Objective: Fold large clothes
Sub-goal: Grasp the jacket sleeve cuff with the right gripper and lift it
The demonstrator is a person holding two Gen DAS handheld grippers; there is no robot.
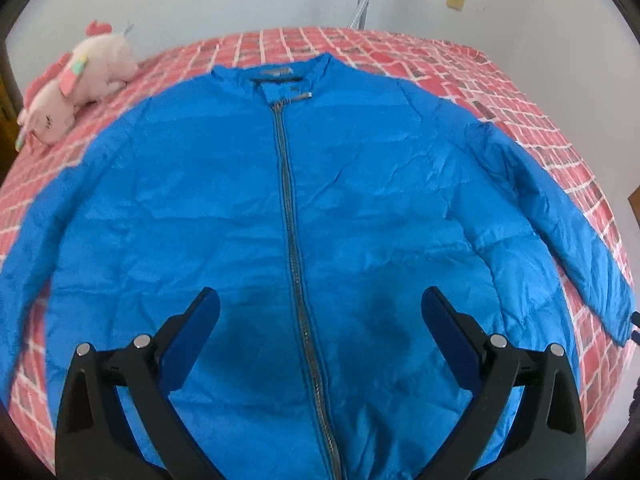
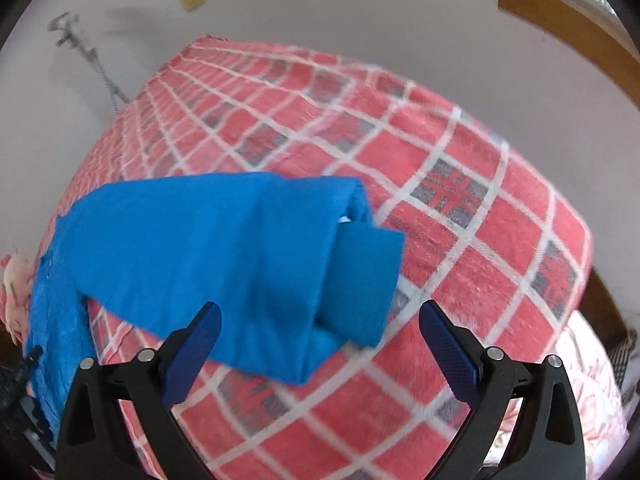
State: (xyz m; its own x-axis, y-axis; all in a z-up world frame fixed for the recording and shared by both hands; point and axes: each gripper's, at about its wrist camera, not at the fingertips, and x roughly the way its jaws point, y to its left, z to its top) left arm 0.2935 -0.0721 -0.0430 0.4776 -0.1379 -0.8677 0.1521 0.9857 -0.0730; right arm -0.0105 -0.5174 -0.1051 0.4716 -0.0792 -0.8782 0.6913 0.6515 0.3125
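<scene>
The blue jacket (image 1: 320,208) is spread front-up on the red plaid blanket (image 1: 460,64) and fills most of the left wrist frame, zipped up the middle with the collar toward the top of the frame. Its hem runs off the bottom edge behind the left gripper (image 1: 320,312), so the lower edge can't be seen. The left-hand sleeve is cut off at the frame's left edge; the other sleeve reaches down the right side to its cuff.

There's a grey label strip inside the collar (image 1: 276,74), but it's too blurred to read, so no brand from me. The zipper (image 1: 294,240) is dark grey.

The left gripper hangs above the lower chest with its fingers spread wide apart, nothing between them. The right gripper (image 2: 320,320) is likewise spread wide with nothing pinched. In the right wrist view the sleeve (image 2: 240,264) lies across the blanket in the middle of the frame, its cuff end (image 2: 364,276) just ahead of the fingers; whether a finger touches the fabric is hard to say with the motion blur.

A pink plush toy (image 1: 76,84) sits at upper left of the left wrist frame, near the jacket's shoulder. A yellowish wall socket (image 1: 456,0) shows at upper right, details too small to make out. Brown wooden trim (image 2: 568,20) is cut off at upper right of the right wrist frame.
</scene>
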